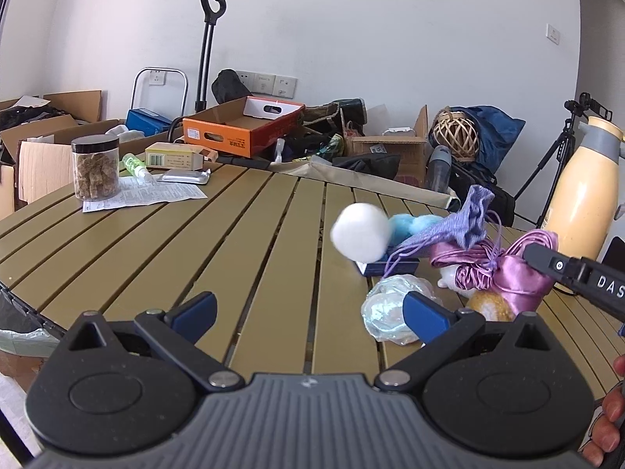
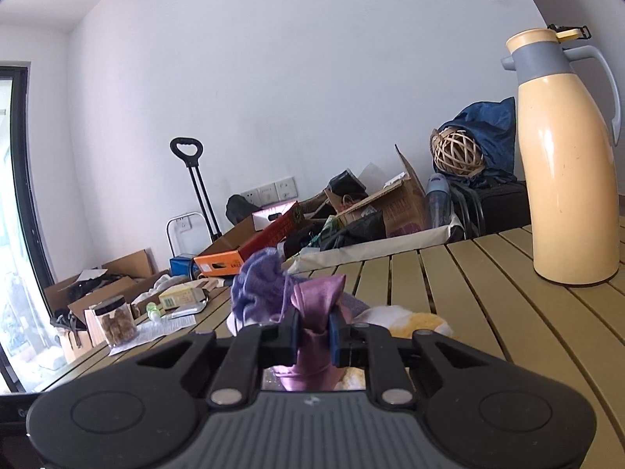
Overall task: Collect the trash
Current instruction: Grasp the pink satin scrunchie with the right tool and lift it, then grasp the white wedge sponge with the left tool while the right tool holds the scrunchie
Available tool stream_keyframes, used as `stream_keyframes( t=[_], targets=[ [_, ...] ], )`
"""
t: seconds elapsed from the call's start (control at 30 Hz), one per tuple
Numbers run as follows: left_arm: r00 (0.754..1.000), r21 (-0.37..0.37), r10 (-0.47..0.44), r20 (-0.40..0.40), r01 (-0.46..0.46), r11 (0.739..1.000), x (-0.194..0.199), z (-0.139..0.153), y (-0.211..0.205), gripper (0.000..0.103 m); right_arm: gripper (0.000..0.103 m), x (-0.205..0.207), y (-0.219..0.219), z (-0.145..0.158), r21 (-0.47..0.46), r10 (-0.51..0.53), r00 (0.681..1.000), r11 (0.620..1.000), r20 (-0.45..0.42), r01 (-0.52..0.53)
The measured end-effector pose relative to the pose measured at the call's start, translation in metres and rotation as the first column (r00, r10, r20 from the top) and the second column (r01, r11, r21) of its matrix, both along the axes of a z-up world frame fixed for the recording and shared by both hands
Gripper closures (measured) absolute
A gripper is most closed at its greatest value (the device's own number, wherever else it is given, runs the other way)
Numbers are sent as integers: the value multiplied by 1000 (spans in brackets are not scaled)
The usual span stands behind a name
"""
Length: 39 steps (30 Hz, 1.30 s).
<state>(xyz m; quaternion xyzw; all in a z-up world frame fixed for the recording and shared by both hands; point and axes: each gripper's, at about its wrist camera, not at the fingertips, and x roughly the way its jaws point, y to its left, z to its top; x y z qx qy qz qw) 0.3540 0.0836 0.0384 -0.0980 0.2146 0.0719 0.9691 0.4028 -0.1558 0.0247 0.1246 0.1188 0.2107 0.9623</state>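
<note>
Bystanders on and behind the slatted table (image 1: 218,234).
We note a thermos (image 2: 566,179) upright at the right side, a lidded jar (image 1: 95,168) on a printed sheet (image 1: 156,195) far left, and an orange carton (image 1: 242,127), wicker ball (image 1: 457,136) and tripod (image 1: 562,148) beyond the table's edge.
</note>
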Motion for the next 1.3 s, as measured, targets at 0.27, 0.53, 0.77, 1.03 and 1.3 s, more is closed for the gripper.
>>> stream_keyframes(
  t=[0.27,0.53,0.77,1.03,1.3],
  targets=[
    [998,5,-55,-9,55,998,6,-4,-22,0,89,-14,-19,6,7,-40,999,999,33,40],
    [990,46,-137,-18,138,989,12,-10,-55,0,89,-21,-50,10,13,-121,992,993,44,121],
    [983,89,-176,-47,180,980,25,-22,-82,0,89,-26,-79,9,22,-182,982,983,51,181],
    [979,158,-192,-66,200,967,38,-35,-110,18,89,-30,-102,4,20,-217,975,976,40,216],
    [978,149,-178,-108,193,970,52,-45,-113,46,89,-31,-115,1,17,-234,972,972,28,233]
  ],
)
